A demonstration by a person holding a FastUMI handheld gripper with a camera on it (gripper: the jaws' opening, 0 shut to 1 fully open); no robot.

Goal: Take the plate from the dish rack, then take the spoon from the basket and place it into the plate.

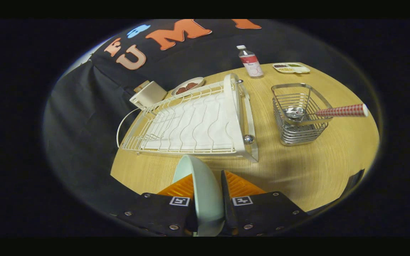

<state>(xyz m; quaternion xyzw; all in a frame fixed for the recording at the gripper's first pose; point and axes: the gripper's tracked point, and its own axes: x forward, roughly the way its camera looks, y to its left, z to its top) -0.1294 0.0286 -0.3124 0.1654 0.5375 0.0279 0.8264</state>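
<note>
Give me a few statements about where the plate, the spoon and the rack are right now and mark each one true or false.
1. The pale green plate is clamped edge-on between the gripper fingers. True.
2. The white wire dish rack holds two plates. False: its slots are empty.
3. The spoon with the red checked handle lies on the wooden table. False: it sits in the metal wire basket, handle sticking out over the rim.
4. The clear bottle with a red label stands upright beyond the rack. True.
</note>
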